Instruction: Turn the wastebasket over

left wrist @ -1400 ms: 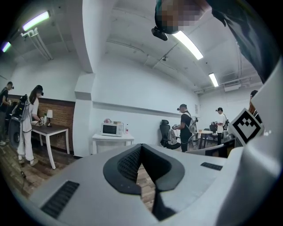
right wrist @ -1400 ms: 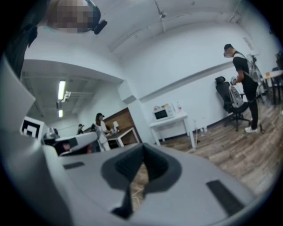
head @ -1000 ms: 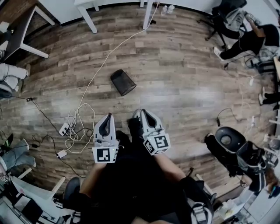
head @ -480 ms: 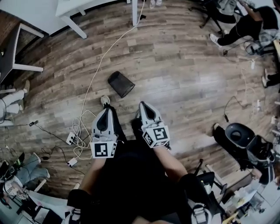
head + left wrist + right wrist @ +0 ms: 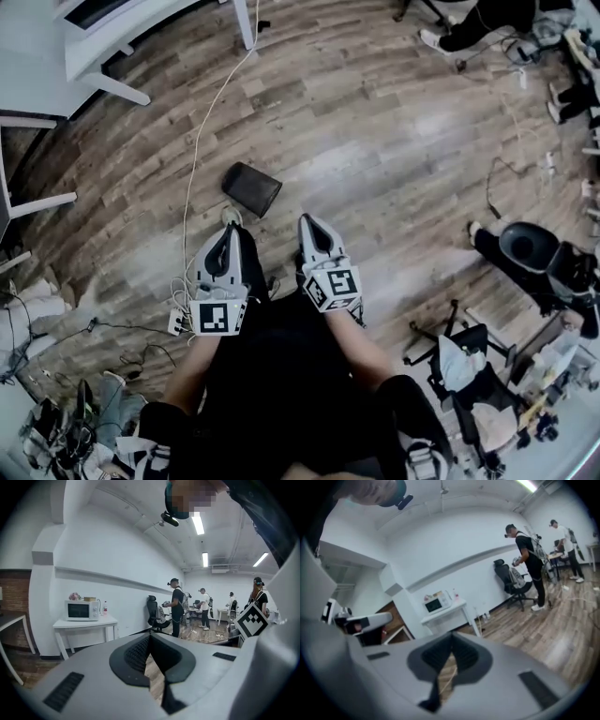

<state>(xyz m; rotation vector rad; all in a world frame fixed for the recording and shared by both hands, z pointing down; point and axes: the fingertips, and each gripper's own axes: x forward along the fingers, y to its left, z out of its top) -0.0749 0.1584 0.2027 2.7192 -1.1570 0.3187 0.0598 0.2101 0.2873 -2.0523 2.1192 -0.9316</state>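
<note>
No text, label or number is legible anywhere.

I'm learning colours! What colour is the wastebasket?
The wastebasket is black, clearest in the head view.

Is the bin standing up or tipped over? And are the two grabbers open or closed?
wastebasket: lying on its side on the floor, nothing touching it.
left gripper: jaws shut, empty.
right gripper: jaws shut, empty.
microwave: door closed.

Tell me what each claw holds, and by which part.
Nothing. The left claw and right claw are both shut and empty; the wastebasket lies untouched on the floor.
</note>
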